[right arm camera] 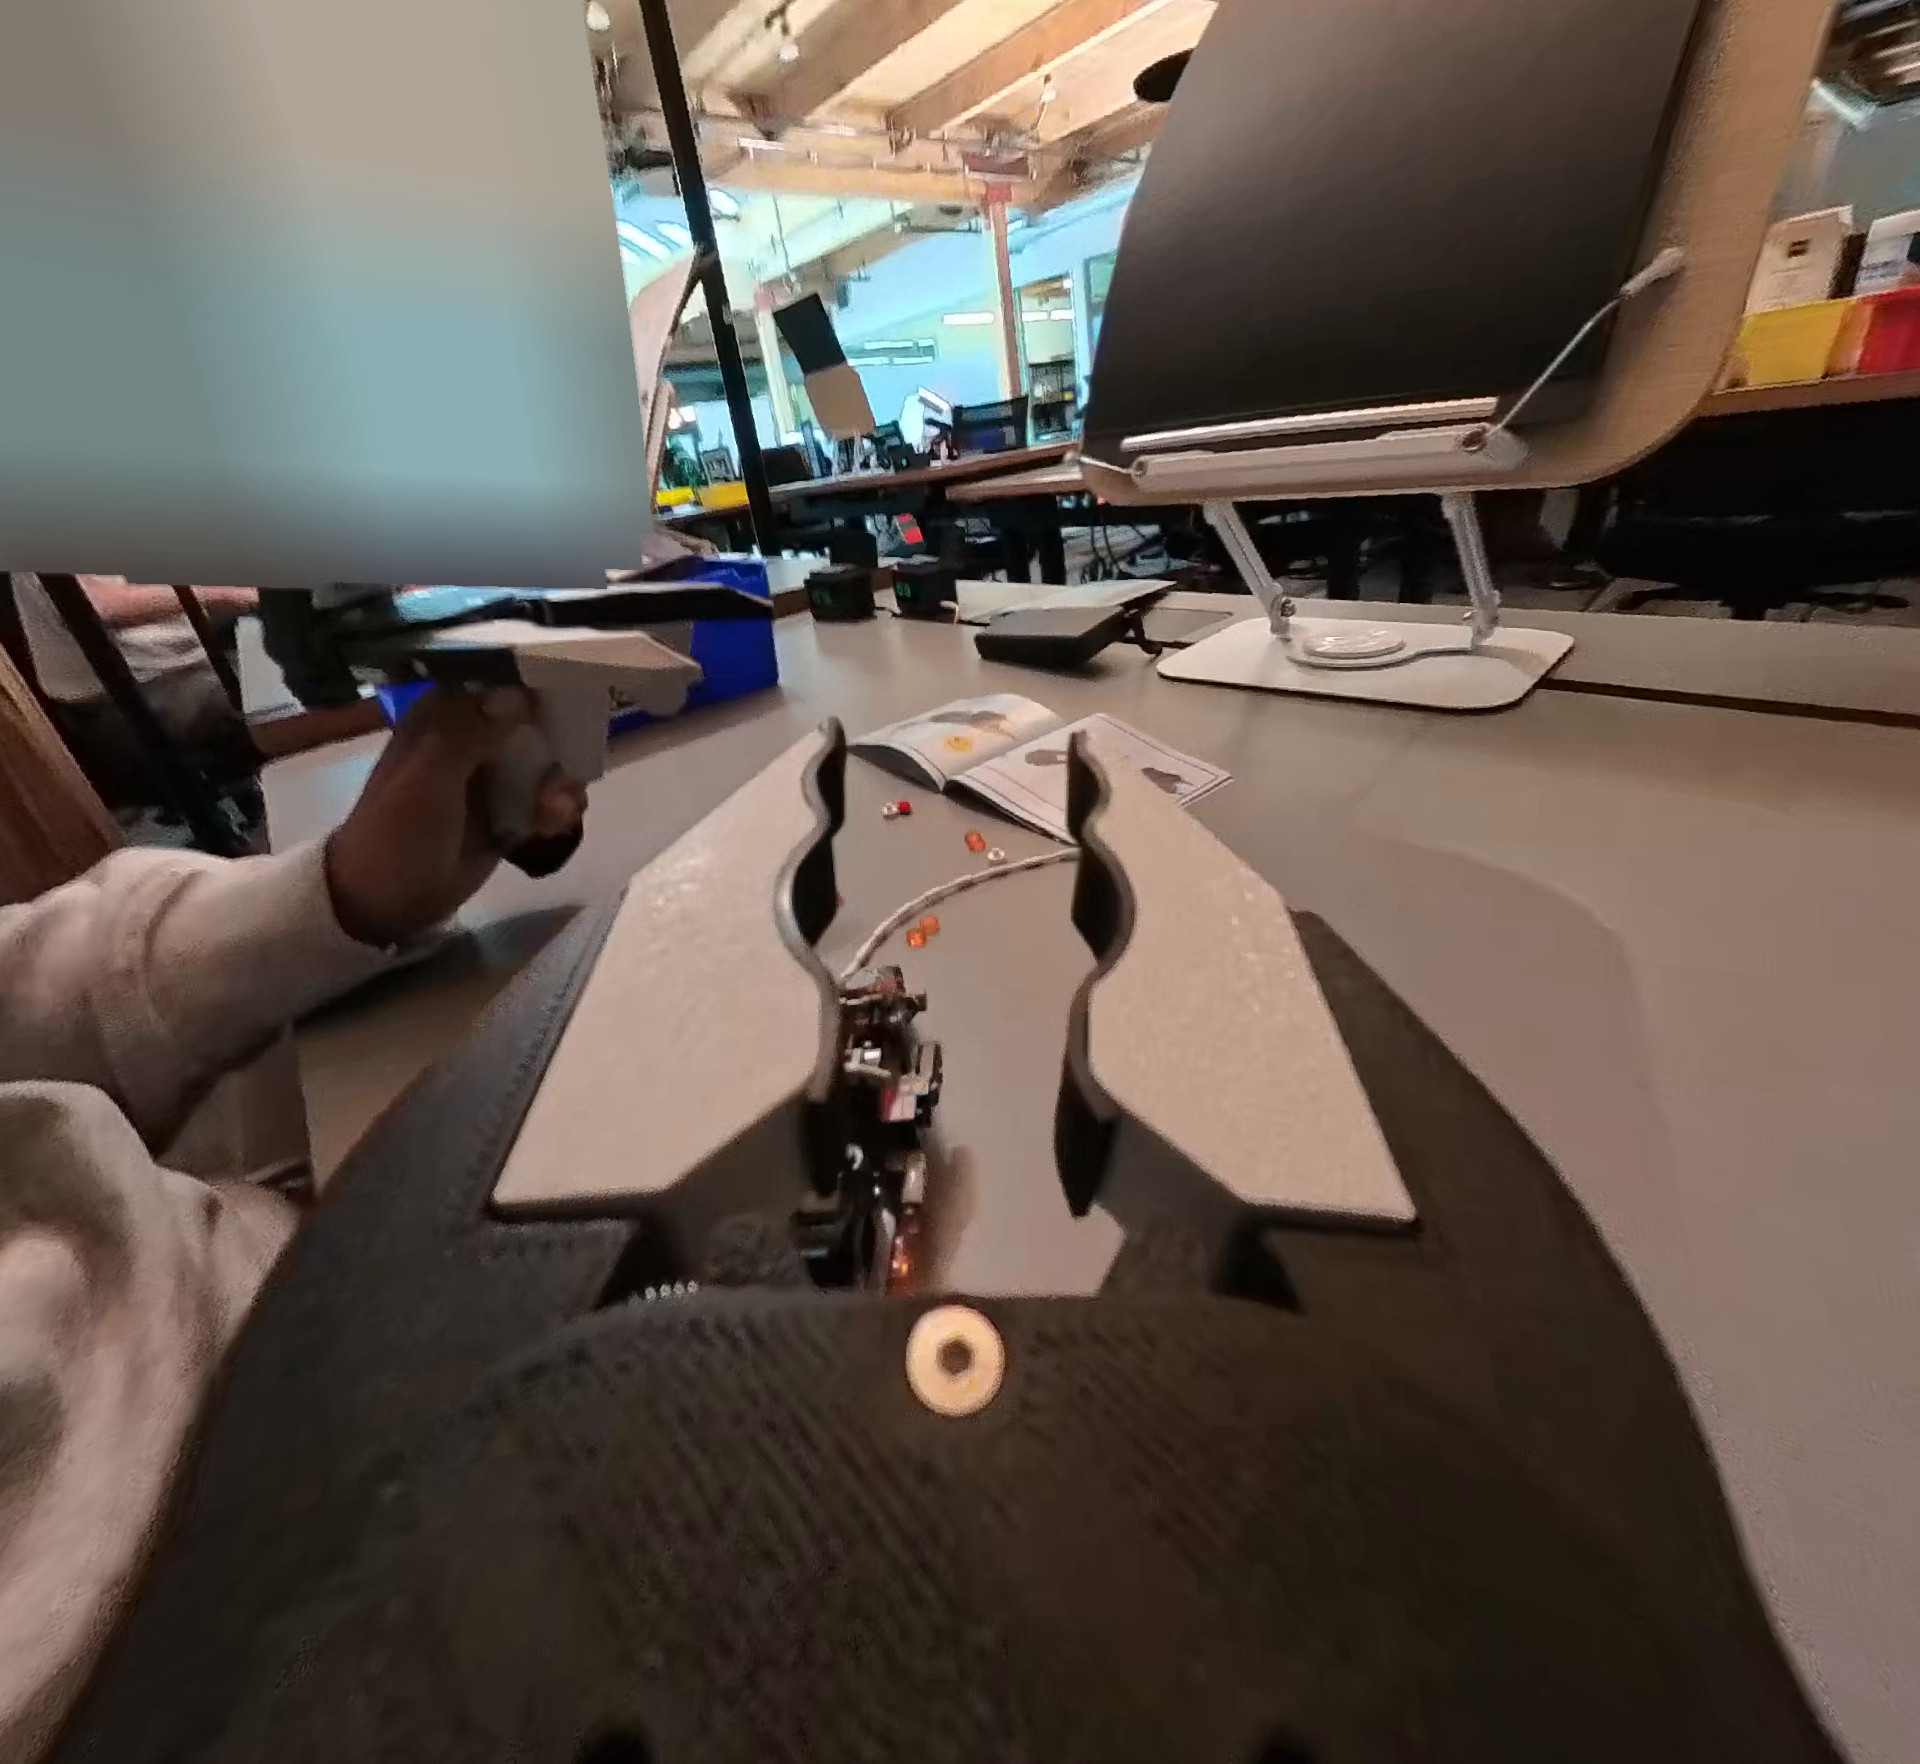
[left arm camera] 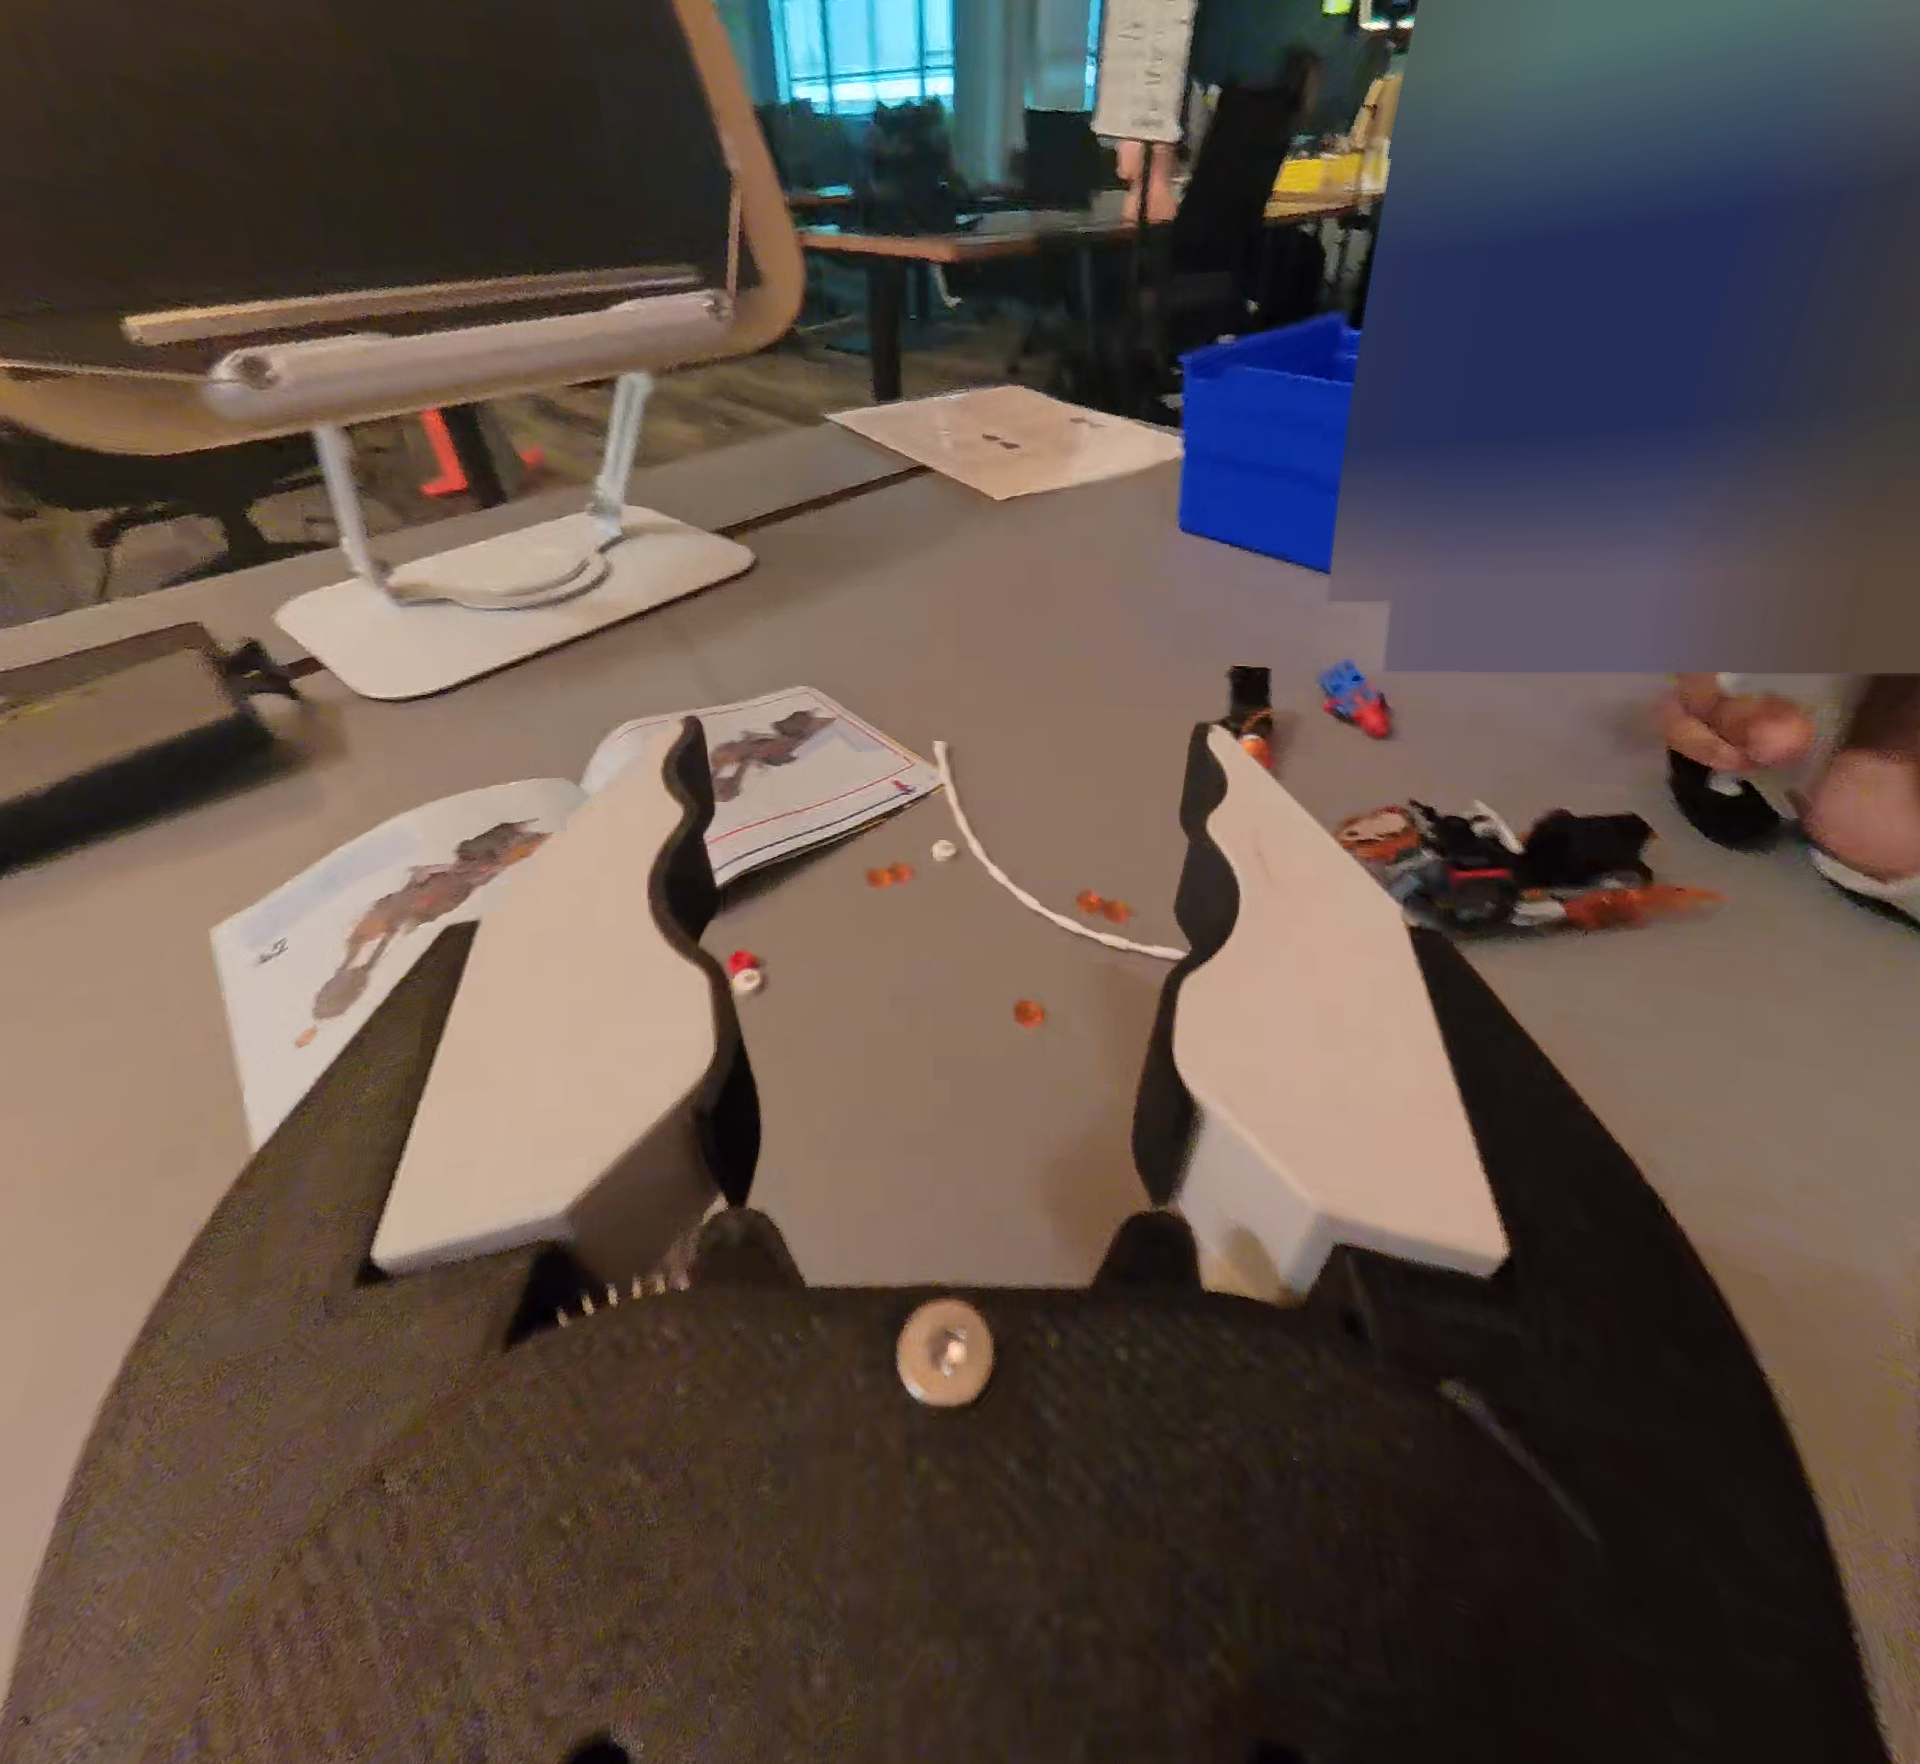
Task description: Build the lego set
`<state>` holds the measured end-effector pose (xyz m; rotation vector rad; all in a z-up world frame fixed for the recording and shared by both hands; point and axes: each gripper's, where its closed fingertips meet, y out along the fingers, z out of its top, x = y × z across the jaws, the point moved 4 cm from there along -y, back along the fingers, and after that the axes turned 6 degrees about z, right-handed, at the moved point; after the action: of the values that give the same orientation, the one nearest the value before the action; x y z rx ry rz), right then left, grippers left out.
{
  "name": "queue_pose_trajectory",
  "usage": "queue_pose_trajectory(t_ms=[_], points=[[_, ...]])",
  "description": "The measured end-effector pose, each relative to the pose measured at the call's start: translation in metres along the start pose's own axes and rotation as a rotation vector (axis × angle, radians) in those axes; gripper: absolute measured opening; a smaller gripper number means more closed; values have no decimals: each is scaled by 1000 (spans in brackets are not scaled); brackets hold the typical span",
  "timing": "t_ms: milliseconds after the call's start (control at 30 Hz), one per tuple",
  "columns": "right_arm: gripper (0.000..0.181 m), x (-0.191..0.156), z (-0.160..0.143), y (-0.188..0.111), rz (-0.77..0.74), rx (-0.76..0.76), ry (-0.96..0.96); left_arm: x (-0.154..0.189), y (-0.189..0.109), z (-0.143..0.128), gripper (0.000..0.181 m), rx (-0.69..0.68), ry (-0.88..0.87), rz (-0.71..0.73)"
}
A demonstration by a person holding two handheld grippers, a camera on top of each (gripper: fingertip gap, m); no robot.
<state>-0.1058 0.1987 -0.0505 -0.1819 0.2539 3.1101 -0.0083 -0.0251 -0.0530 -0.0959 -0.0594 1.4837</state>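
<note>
Lego pieces are scattered across the grey table (left arm camera: 987, 634), and the half-built black model (left arm camera: 1496, 867) lies on its side to the right of my left gripper (left arm camera: 940, 758), well clear of its fingers. In the right wrist view that same model (right arm camera: 883, 1080) sits low between the fingers of my right gripper (right arm camera: 951, 764), close against the inner face of the left finger; whether it touches that finger I cannot tell. Both grippers are spread wide, and neither pinches anything.

Between my left gripper's fingers I see bare table with small loose parts: transparent orange studs (left arm camera: 890, 875), another orange pair (left arm camera: 1103, 905), a single orange stud (left arm camera: 1028, 1013), a small white round piece (left arm camera: 943, 850) and a red-and-white piece (left arm camera: 744, 971) just beside the left finger. A white string (left arm camera: 997, 867) curves across the table toward the right finger. Beyond the right fingertip stand a small black figure (left arm camera: 1250, 701) and a blue-and-red figure (left arm camera: 1356, 698), apart from each other.

The open instruction booklet (left arm camera: 343, 925) lies flat under and beyond my left gripper's left finger. Farther back, a dark screen on a white stand (left arm camera: 520, 592) tilts over the table, a blue bin (left arm camera: 1262, 436) sits at the far right, and a sheet of paper (left arm camera: 1008, 441) lies beside it.

In the right wrist view, my left hand (right arm camera: 447, 821) grips the handle of the left gripper, raised above the table.
</note>
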Motion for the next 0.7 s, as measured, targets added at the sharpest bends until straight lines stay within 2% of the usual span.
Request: queue_pose_trajectory(t_ms=[67, 167, 233, 367, 467, 600, 667, 700], points=[[43, 4, 2, -1, -5, 23, 32, -10, 9, -5, 95, -47, -33, 36], [45, 7, 2, -1, -11, 26, 47, -25, 35, -14, 101, -189, -78, 91], [45, 6, 2, -1, -11, 26, 38, -30, 59, -16, 103, -295, -73, 84], [45, 3, 2, -2, 0, 26, 34, -44, 113, -14, 104, -382, 4, 96], [46, 2, 3, -4, 11, 42, 54, -54, 148, -36, 104, -545, 50, 141], [49, 2, 5, -8, 22, 69, 82, -57, 159, -69, 100, -710, 31, 141], [49, 2, 5, -8, 24, 72, 91, -60, 157, -78, 92, -738, 44, 144], [49, 2, 4, -8, 25, 71, 94, -60, 156, -81, 94, -734, 45, 136]])
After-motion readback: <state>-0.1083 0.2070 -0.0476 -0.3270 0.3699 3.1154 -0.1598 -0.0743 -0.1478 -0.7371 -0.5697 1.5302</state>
